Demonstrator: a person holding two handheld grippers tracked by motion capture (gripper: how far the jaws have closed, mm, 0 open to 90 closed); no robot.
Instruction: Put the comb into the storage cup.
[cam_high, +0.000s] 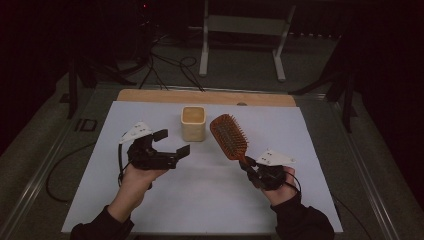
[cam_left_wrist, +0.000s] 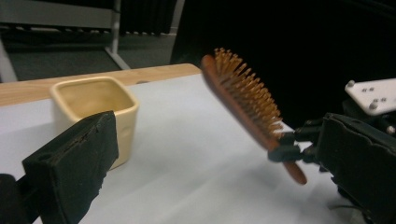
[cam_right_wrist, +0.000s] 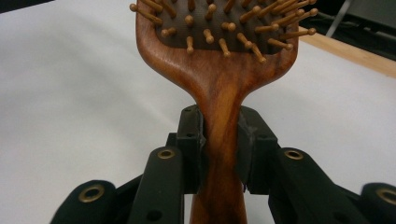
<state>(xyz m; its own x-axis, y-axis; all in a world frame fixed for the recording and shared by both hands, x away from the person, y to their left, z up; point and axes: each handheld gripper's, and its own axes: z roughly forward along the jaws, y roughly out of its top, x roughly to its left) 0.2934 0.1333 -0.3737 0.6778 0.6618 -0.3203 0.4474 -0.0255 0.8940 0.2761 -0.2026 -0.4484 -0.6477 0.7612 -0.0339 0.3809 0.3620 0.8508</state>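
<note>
A wooden paddle hairbrush (cam_high: 229, 136) is held up off the white sheet, its bristles facing up and its head tilted toward the far left. My right gripper (cam_high: 248, 164) is shut on its handle. In the right gripper view the two pads (cam_right_wrist: 194, 140) press on either side of the brush's narrow neck (cam_right_wrist: 219, 107). A cream square cup (cam_high: 193, 123) stands upright and empty on the sheet, just left of the brush head. My left gripper (cam_high: 172, 142) hovers in front of and left of the cup, open, with nothing between its fingers (cam_left_wrist: 74, 163). The cup (cam_left_wrist: 93, 105), the brush (cam_left_wrist: 243, 102) and the right gripper (cam_left_wrist: 359, 158) also appear in the left gripper view.
A white sheet (cam_high: 200, 200) covers the table, and a wooden strip (cam_high: 150, 96) shows along its far edge. On the floor beyond are a metal stand (cam_high: 240, 30) and loose cables (cam_high: 165, 65). A metal rail (cam_high: 45, 170) runs along the table's left side.
</note>
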